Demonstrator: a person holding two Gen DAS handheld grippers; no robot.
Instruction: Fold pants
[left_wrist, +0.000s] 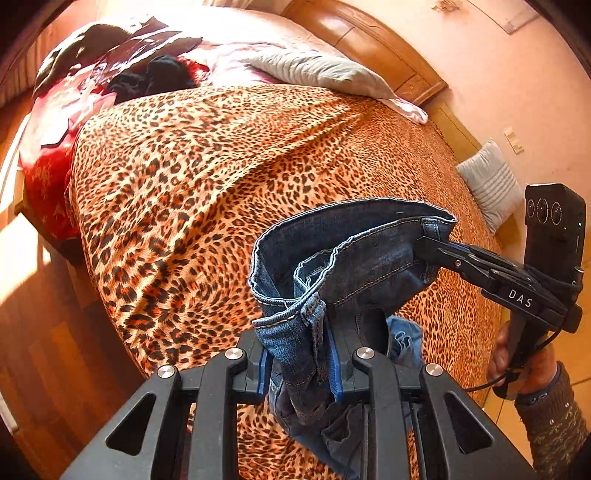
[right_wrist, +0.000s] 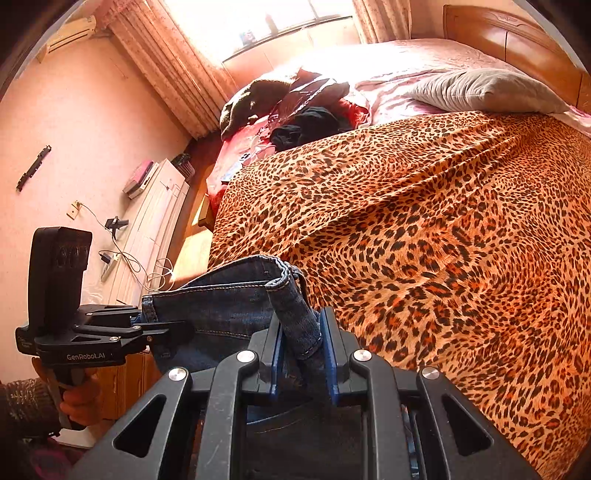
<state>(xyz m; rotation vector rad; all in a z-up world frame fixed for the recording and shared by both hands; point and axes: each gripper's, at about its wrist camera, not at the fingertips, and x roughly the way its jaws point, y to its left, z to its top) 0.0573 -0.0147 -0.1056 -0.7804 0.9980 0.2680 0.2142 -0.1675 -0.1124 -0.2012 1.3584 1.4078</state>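
Jeans held up above the leopard bedspread, both ends gripped.
Left gripper and right gripper each clamp the waistband; legs seem to hang below, mostly hidden.

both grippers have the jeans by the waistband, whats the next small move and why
Probably carry the jeans forward and lower them onto the leopard-print blanket. The left gripper and right gripper are each shut on the waistband, which bows open between them near the bed's edge, with the legs hanging below. The blanket ahead lies bare, so the jeans could be spread flat there before any fold.
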